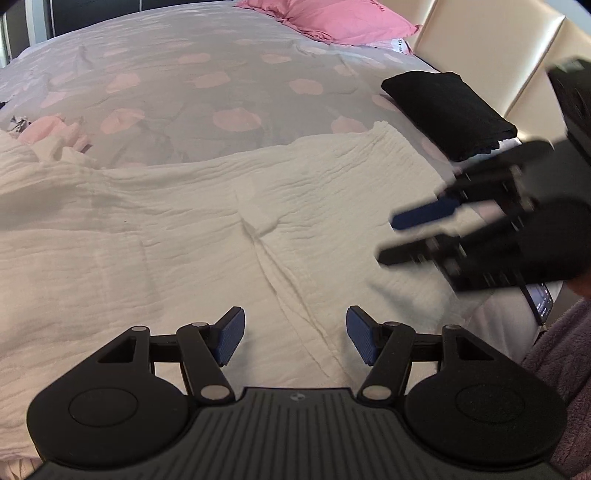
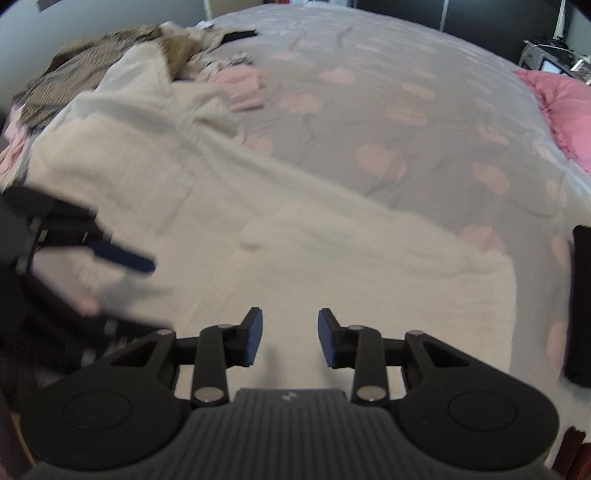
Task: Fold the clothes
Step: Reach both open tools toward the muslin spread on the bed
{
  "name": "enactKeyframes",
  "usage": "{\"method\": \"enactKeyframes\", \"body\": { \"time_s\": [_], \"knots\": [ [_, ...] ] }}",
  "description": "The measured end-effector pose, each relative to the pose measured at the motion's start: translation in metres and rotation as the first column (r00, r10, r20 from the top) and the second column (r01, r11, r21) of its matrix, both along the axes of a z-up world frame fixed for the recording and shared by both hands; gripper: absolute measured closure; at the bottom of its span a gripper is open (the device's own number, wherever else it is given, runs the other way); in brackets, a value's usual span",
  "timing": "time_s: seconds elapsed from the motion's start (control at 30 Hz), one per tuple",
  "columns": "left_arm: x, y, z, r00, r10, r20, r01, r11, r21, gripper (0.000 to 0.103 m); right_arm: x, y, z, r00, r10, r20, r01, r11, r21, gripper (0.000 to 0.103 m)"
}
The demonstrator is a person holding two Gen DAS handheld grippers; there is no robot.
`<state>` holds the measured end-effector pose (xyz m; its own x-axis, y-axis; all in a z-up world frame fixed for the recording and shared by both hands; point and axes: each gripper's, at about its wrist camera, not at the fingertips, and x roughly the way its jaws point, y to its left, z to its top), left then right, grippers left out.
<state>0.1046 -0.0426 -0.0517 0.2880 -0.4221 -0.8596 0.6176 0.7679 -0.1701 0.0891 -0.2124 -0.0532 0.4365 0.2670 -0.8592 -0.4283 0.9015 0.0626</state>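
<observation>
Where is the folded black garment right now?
The folded black garment lies at the far right of the left wrist view, on the grey bedspread by the cream headboard, just beyond the spread cream garment.

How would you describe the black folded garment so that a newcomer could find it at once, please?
Start at the grey bedspread with pink blotches, then go to its edge by the cream padded headboard. There, just beyond the spread-out cream garment, lies the black folded garment: the only neat, dark, compact bundle.

A grey duvet (image 1: 229,92) with pink spots covers the bed, a pink pillow (image 1: 332,18) at its head beside a cream padded headboard (image 1: 480,40); a phone (image 1: 541,299) lies at the edge.
</observation>
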Motion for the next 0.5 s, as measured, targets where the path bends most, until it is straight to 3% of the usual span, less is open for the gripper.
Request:
{"method": "enactKeyframes", "body": {
  "time_s": [0.23,0.37,0.4,0.47,0.5],
  "knots": [
    [-0.006,0.009,0.004,1.0,0.014,0.024,-0.014,1.0,0.022,0.043,-0.053,0.028,-0.012,0.975,0.219,-0.042,-0.218,0.975,0.039,0.066],
    [-0.011,0.008,0.004,0.999,0.007,0.038,-0.008,0.999,0.045,0.043,-0.06,0.042,-0.025,0.966,0.255,-0.031,-0.254,0.967,0.019,0.068],
    [-0.012,0.007,0.004,0.999,0.004,0.04,-0.005,0.999,0.046,0.043,-0.059,0.043,-0.027,0.968,0.248,-0.034,-0.247,0.969,0.028,0.07],
    [-0.014,0.008,0.006,0.999,-0.002,0.046,-0.001,0.999,0.047,0.043,-0.055,0.042,-0.03,0.972,0.228,-0.054,-0.225,0.973,0.057,0.091],
    [-0.014,0.008,0.006,0.999,-0.002,0.049,0.0,0.999,0.047,0.043,-0.052,0.042,-0.029,0.974,0.217,-0.069,-0.213,0.975,0.07,0.097]
  ]
}}
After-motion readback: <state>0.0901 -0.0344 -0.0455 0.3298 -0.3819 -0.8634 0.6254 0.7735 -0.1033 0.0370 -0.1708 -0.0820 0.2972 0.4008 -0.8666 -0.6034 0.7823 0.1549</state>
